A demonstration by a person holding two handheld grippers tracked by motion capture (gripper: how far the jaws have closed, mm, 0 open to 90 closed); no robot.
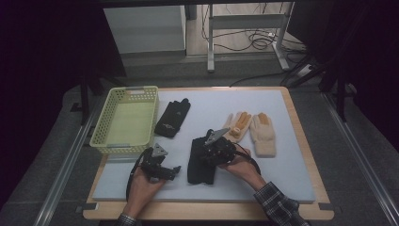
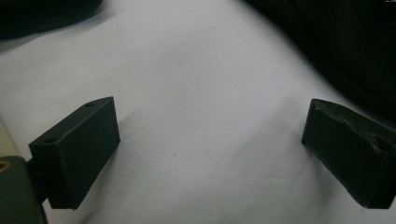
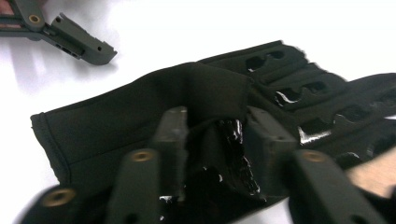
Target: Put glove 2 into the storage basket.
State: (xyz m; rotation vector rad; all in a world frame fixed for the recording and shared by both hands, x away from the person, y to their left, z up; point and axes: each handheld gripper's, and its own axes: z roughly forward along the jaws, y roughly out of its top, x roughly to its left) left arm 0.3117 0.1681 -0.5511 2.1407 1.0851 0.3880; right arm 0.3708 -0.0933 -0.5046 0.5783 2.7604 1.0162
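The right tongs (image 3: 212, 140) sit over a fold of the near black glove (image 1: 200, 162), jaws part-way apart with the fabric bunched between them; whether they press it I cannot tell. The left tongs (image 2: 210, 149) rest released on the desk (image 1: 282, 179), just left of that glove. Farther off lie a second black glove (image 1: 172, 118), two tan gloves (image 1: 263, 134) and a yellow basket (image 1: 101, 136)

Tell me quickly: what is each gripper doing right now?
Left gripper: open, nothing between its jaws, over the white mat.
Right gripper: jaws partly apart around a fold of the black glove; a firm grip cannot be told.
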